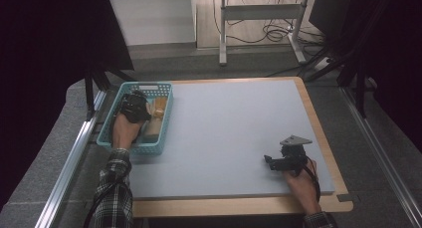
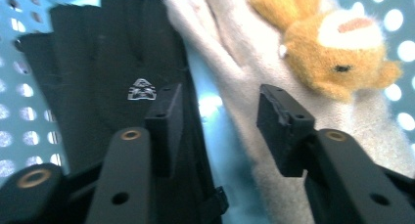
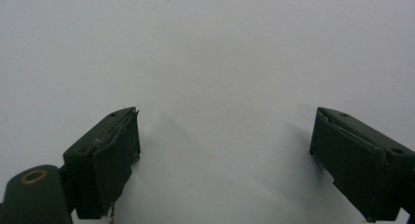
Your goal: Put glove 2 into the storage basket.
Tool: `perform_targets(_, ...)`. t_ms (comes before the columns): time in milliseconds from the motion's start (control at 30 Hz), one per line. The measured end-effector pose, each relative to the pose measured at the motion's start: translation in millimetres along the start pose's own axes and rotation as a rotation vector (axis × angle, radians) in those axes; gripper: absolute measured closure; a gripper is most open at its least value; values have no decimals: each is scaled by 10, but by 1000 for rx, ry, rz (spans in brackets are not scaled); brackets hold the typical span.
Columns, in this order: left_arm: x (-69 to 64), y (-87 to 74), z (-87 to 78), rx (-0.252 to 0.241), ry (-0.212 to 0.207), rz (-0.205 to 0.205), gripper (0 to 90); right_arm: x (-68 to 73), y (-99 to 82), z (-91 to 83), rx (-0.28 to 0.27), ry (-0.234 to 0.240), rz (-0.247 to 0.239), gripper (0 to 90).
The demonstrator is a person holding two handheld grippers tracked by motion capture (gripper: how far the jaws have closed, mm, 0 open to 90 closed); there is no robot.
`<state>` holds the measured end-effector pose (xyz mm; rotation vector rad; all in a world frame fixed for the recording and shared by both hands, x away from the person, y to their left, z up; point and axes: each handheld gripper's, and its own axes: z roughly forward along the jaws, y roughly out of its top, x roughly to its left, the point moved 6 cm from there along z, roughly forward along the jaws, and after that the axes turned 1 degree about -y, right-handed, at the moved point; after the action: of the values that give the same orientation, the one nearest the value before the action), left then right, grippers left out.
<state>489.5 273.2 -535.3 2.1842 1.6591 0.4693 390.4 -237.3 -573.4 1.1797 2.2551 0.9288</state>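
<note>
From above, my left tongs [image 1: 133, 107] down in the blue basket [image 1: 110, 122] at centre left, right tongs [image 1: 278, 161] on the grey tabletop [image 1: 229, 128] lower right, left view, jaws part open around nothing, black glove [image 2: 103, 77] left, beige glove [image 2: 230, 72] and plush bear [image 2: 328, 43] upper right, right view, jaws wide, empty.

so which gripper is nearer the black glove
Left. The left gripper is down in the basket, one jaw over the black glove. The right gripper rests far across the table, jaws open.
</note>
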Motion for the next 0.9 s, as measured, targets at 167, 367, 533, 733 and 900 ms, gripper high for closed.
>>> perform_targets(167,22,-12,-82,-50,-25,-15,385,0,0,0,0,0,0,108)
perform_targets(367,-57,-4,-214,-138,-94,-40,246,0,0,-1,0,0,0,108)
perform_targets(533,-289,5,-384,-208,-170,-2,121,0,1,-1,0,-1,0,108)
perform_targets(733,-762,-38,-603,-296,-285,83,36,0,1,-1,1,-1,-1,108)
perform_targets(900,-1256,-198,-677,-344,-375,176,16,1,1,-1,1,-1,-1,108)
